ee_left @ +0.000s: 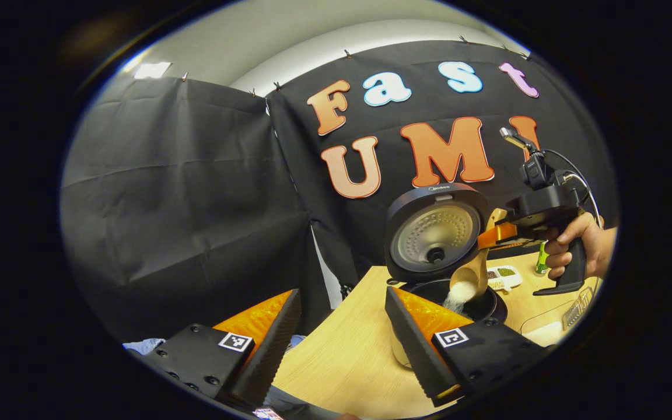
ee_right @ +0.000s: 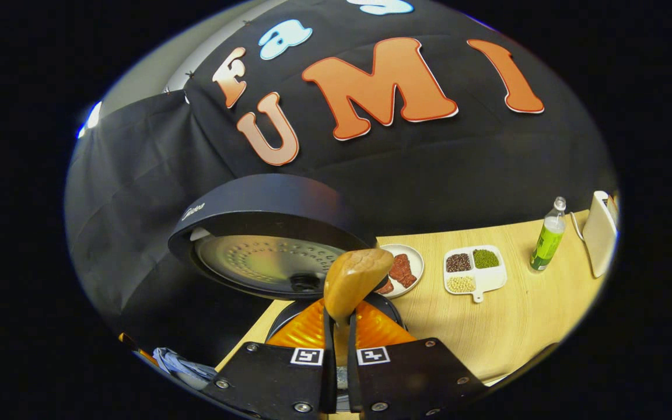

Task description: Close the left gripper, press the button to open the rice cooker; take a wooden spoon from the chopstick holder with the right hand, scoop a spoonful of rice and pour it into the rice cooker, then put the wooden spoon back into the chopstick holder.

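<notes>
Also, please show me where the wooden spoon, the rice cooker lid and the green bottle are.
wooden spoon [ee_left: 471, 279]: left gripper view, on its bowl.
rice cooker lid [ee_right: 266, 201]: right gripper view, on its dark outer shell.
green bottle [ee_right: 548, 239]: right gripper view, on its body.

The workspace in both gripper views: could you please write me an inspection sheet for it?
Surface: pale wooden table.
Job's things: rice cooker stands open, lid raised; wooden spoon is tipped over the inner pot with rice pouring off it.
Clutter: divided dish of beans, plate of red food, green bottle, white box, blue cloth.
Grippers: left tool open, holding nothing; right tool shut on the wooden spoon, held by a hand.
Cables: cable looping off the right tool.
Surroundings: black cloth wall.
</notes>
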A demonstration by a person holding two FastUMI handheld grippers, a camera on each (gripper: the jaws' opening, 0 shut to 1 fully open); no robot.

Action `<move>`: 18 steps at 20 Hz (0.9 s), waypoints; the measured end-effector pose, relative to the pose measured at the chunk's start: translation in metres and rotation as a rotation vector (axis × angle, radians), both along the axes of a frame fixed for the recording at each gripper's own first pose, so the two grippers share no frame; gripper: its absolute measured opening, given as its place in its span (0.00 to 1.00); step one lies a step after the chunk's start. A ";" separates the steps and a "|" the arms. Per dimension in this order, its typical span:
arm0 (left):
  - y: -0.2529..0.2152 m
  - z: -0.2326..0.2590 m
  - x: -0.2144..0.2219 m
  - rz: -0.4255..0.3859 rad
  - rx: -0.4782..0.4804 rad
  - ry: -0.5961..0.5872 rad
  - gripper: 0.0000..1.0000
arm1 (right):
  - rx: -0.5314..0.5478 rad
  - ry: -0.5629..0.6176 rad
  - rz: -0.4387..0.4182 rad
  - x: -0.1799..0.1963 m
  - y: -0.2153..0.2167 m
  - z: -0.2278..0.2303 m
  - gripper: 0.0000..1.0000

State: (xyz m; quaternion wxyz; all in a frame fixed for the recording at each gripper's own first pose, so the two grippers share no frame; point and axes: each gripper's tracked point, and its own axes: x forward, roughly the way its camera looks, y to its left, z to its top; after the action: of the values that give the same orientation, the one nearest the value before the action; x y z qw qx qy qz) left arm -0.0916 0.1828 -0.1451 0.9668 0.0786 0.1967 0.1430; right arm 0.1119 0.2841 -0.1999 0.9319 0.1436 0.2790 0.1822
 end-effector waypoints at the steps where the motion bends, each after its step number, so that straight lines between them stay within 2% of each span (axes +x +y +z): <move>1: -0.001 0.000 -0.001 -0.002 0.000 0.000 0.89 | -0.013 -0.012 0.000 0.000 0.001 0.003 0.07; 5: 0.000 0.001 0.000 -0.003 0.001 -0.002 0.89 | -0.078 -0.076 0.036 -0.002 0.010 0.012 0.07; 6: 0.000 0.000 -0.002 -0.002 0.000 -0.001 0.98 | -0.096 -0.094 0.048 -0.003 0.013 0.015 0.07; 7: 0.000 -0.001 -0.001 0.000 -0.002 0.001 0.89 | -0.109 -0.107 0.061 -0.004 0.015 0.015 0.07; 8: 0.001 -0.004 -0.003 0.003 -0.002 0.009 0.89 | -0.116 -0.116 0.073 -0.005 0.019 0.017 0.07; 9: 0.002 -0.005 -0.004 0.007 0.000 0.014 1.00 | -0.119 -0.122 0.085 -0.007 0.023 0.016 0.07; 10: 0.003 -0.004 -0.005 0.010 -0.001 0.016 0.89 | -0.122 -0.130 0.095 -0.008 0.026 0.018 0.07; 18: 0.010 -0.004 -0.009 0.027 0.001 0.012 0.89 | -0.193 -0.218 0.172 -0.016 0.045 0.034 0.07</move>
State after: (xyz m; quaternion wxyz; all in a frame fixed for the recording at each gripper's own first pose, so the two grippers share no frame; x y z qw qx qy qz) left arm -0.1006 0.1927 -0.1492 0.9635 0.0774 0.2035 0.1556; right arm 0.0956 0.3291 -0.1661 0.9470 0.0084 0.2039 0.2482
